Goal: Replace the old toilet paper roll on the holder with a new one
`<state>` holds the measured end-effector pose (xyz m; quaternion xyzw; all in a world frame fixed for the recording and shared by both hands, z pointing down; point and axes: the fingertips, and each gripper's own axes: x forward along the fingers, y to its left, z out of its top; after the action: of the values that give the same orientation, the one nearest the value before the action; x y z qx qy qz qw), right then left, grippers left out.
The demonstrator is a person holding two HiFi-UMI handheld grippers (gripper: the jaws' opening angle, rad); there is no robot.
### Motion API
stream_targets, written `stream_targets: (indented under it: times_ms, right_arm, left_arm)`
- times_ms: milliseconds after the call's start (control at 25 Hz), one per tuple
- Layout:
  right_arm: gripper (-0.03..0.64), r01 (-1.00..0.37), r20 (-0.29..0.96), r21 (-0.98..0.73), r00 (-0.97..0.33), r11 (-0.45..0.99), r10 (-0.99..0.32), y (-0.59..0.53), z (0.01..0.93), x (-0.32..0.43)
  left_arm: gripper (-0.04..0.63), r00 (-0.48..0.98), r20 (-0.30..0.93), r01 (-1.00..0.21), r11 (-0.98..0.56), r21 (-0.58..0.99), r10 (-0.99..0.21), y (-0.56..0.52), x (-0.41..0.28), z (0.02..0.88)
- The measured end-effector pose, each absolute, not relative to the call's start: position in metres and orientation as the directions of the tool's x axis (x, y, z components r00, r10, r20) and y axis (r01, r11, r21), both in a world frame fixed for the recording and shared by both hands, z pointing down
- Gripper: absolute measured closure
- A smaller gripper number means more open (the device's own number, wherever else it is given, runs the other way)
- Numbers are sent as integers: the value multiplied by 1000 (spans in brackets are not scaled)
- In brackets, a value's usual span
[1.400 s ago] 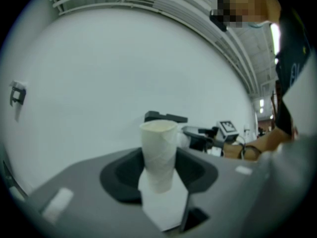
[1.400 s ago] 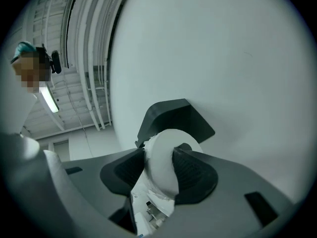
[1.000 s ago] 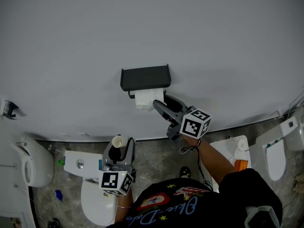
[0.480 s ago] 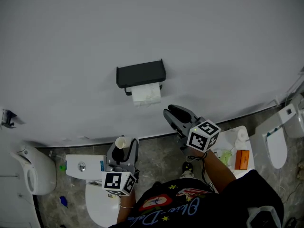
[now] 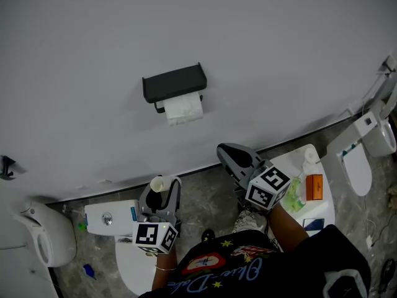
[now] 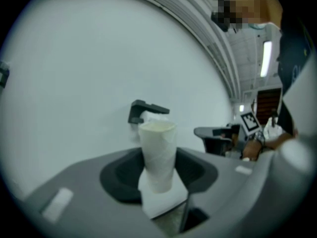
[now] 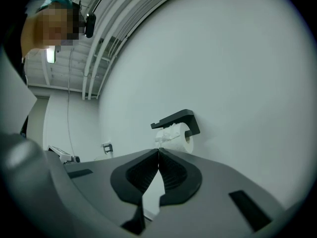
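A black wall holder carries a white paper roll with a torn sheet hanging down. My left gripper is shut on a bare cardboard tube, held upright above the toilet; in the left gripper view the tube stands between the jaws with the holder beyond it. Below and right of the holder, my right gripper is shut and empty, well apart from the roll. The right gripper view shows its jaws meeting, with the holder and roll ahead.
A toilet tank and bowl lie under the left gripper. A white stand at the right holds an orange box and a small paper roll. Another white fixture sits far right.
My right gripper has drawn back from the roll on the holder toward the person, and its jaws have gone from open to shut. The left gripper with the tube has barely shifted.
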<state>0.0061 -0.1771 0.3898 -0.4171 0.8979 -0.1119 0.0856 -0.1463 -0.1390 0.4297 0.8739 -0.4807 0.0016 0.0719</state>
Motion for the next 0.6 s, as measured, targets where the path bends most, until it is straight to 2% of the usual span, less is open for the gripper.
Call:
stream_targets:
  times_ms: [600]
  right_arm:
    - [601, -722, -66, -278, -643, 633, -763, -153, 382, 13]
  left_arm:
    - [413, 538, 60, -840, -529, 121, -841, -124, -134, 426]
